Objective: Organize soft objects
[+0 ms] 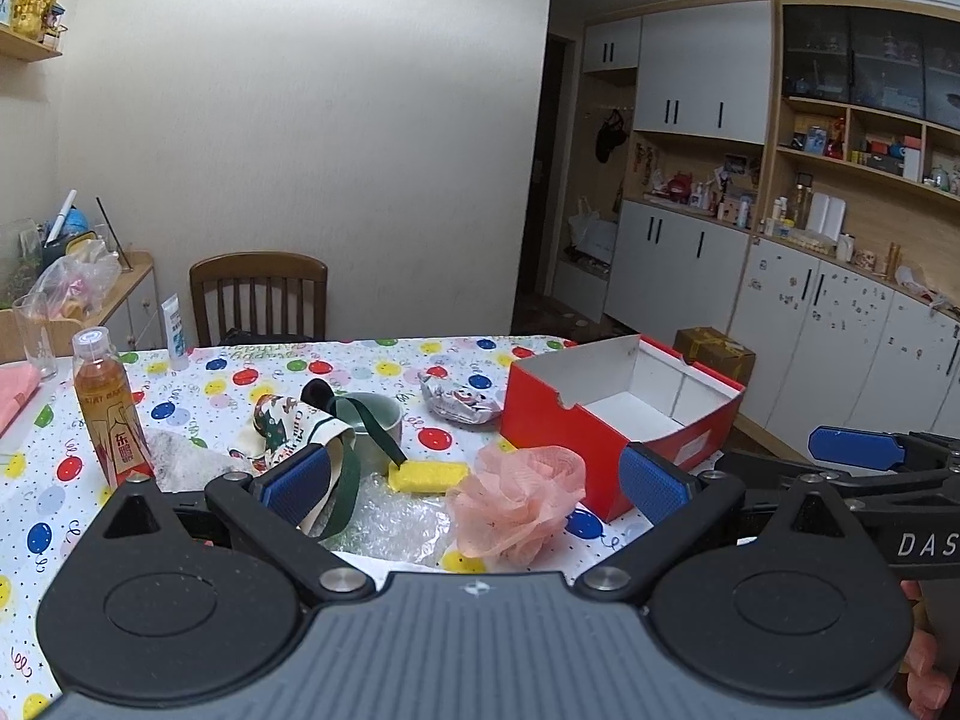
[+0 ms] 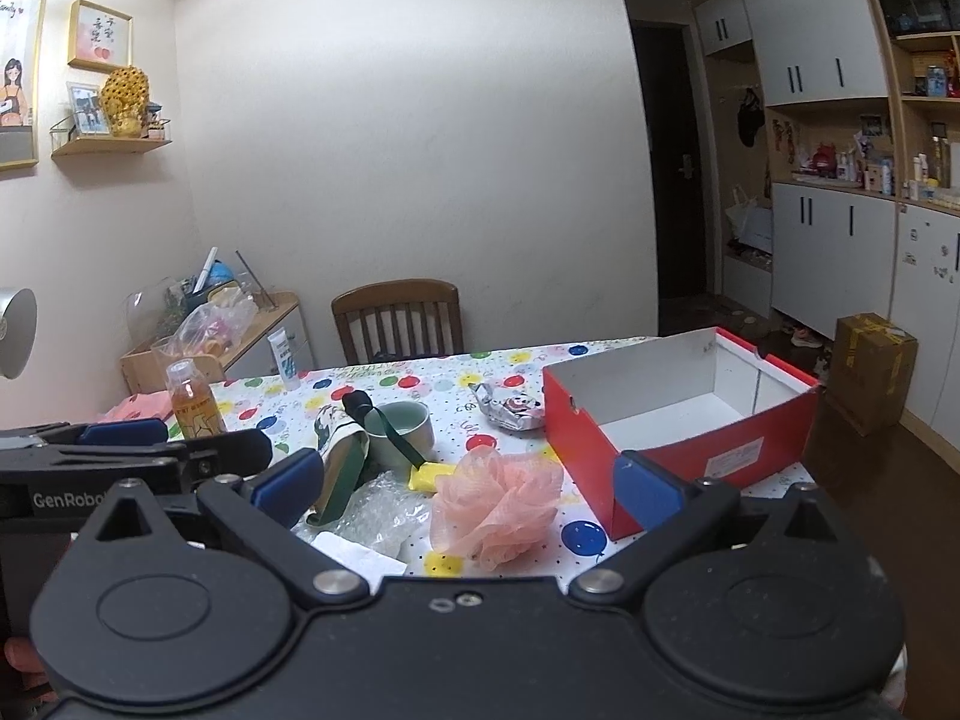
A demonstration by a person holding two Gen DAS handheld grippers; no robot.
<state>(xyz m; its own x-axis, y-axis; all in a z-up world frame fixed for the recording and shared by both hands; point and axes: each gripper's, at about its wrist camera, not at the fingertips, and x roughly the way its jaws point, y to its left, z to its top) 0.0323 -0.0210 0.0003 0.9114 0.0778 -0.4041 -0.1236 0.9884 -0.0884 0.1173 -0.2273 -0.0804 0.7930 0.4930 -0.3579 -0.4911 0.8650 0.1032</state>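
Observation:
A pink mesh bath pouf (image 1: 516, 501) (image 2: 495, 501) lies on the balloon-print tablecloth near the front edge. A yellow sponge (image 1: 427, 475) (image 2: 433, 476) lies just behind it. Crumpled bubble wrap (image 1: 390, 519) (image 2: 375, 510) lies to its left. A patterned cloth bag with green straps (image 1: 306, 426) (image 2: 342, 450) leans by a green cup (image 1: 377, 420) (image 2: 408, 429). An open red shoebox (image 1: 606, 420) (image 2: 678, 420) stands empty to the right. My left gripper (image 1: 474, 480) is open above the pouf. My right gripper (image 2: 468, 483) is open, framing the pouf.
A bottle of amber drink (image 1: 108, 414) (image 2: 192, 408) stands at the left. A foil snack packet (image 1: 462, 399) (image 2: 510, 408) lies behind the pouf. A white tube (image 1: 174, 333), a glass (image 1: 36, 336) and a wooden chair (image 1: 258, 297) are at the table's far side.

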